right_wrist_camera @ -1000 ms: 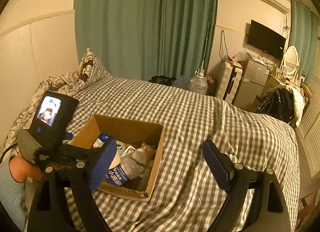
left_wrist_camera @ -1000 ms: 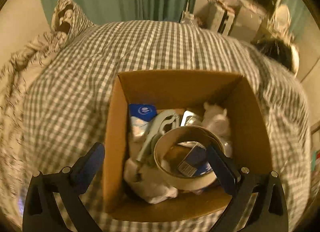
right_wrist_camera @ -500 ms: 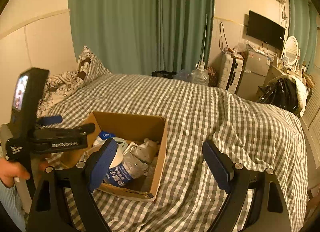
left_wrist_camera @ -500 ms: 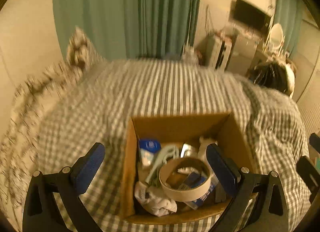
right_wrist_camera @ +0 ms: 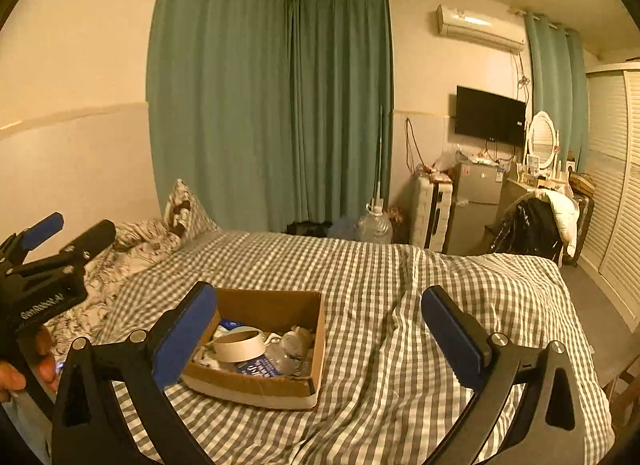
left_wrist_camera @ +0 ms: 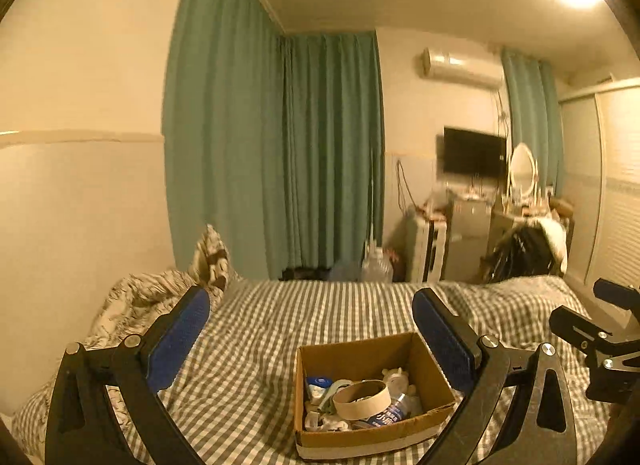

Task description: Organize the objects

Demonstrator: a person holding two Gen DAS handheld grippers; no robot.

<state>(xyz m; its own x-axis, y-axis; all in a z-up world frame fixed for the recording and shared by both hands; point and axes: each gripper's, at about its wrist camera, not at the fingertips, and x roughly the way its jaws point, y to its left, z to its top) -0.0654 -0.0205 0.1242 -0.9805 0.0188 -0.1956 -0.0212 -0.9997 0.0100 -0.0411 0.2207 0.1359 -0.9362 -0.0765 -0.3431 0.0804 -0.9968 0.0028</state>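
An open cardboard box [left_wrist_camera: 432, 369] [right_wrist_camera: 308, 317] sits on the checked bed cover. Inside lie a roll of tape [left_wrist_camera: 362, 399] [right_wrist_camera: 238, 345], a water bottle [right_wrist_camera: 276, 357], a small blue-and-white pack [left_wrist_camera: 318, 383], a plush toy [left_wrist_camera: 396, 379] and crumpled white items. My left gripper [left_wrist_camera: 312, 339] is open and empty, held back from the box and above it. My right gripper [right_wrist_camera: 320, 329] is open and empty, to the right of the box. Each gripper shows at the edge of the other's view, the left one [right_wrist_camera: 44, 261] and the right one [left_wrist_camera: 600, 329].
The checked bed cover [right_wrist_camera: 400, 285] spreads wide around the box. A patterned pillow and duvet [right_wrist_camera: 160, 233] lie at the head by the wall. Green curtains [right_wrist_camera: 280, 105], a water jug [right_wrist_camera: 374, 227], a small fridge [right_wrist_camera: 476, 205] and a chair with clothes [right_wrist_camera: 532, 225] stand beyond the bed.
My left gripper has pulled up and back from the box, so the box looks smaller and the room shows. My right gripper has drawn back slightly. The tape roll stays in the box.
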